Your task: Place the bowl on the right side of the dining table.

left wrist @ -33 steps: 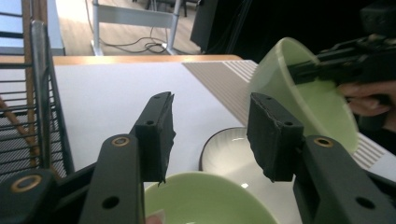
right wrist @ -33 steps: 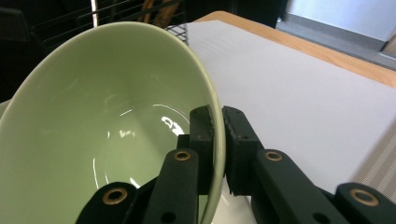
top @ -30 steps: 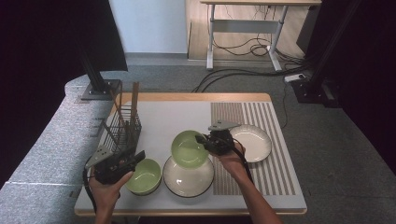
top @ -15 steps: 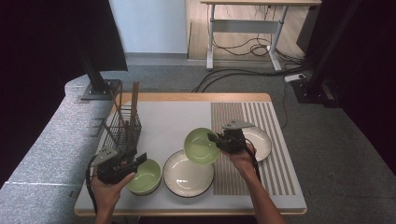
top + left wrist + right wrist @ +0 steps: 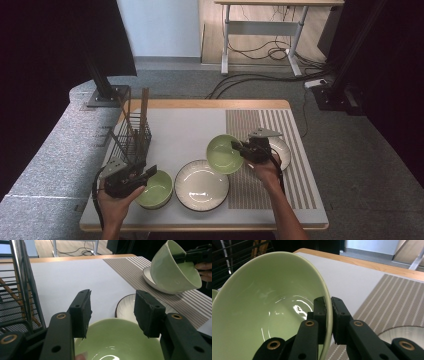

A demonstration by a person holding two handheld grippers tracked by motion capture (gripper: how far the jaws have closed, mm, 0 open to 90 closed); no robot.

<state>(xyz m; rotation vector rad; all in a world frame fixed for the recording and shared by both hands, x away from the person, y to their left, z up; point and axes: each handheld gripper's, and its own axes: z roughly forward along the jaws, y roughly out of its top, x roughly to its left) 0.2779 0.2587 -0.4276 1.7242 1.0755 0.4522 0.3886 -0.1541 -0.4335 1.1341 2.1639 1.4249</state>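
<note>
My right gripper (image 5: 329, 315) pinches the rim of the lifted bowl (image 5: 225, 153), which hides part of a plate (image 5: 283, 149), while my left gripper (image 5: 112, 313), jaws spread, seems poised above another bowl (image 5: 117, 340).

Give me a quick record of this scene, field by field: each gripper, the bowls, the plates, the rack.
Right gripper: shut on the rim of the lifted bowl, tilted, in the air
Left gripper: open, jaws over the near bowl
Near bowl: green, on the table
Ribbed plate: bare, beside the near bowl
Far plate: on the striped mat
Rack: wire, at the table's left, holds wooden sticks
</note>
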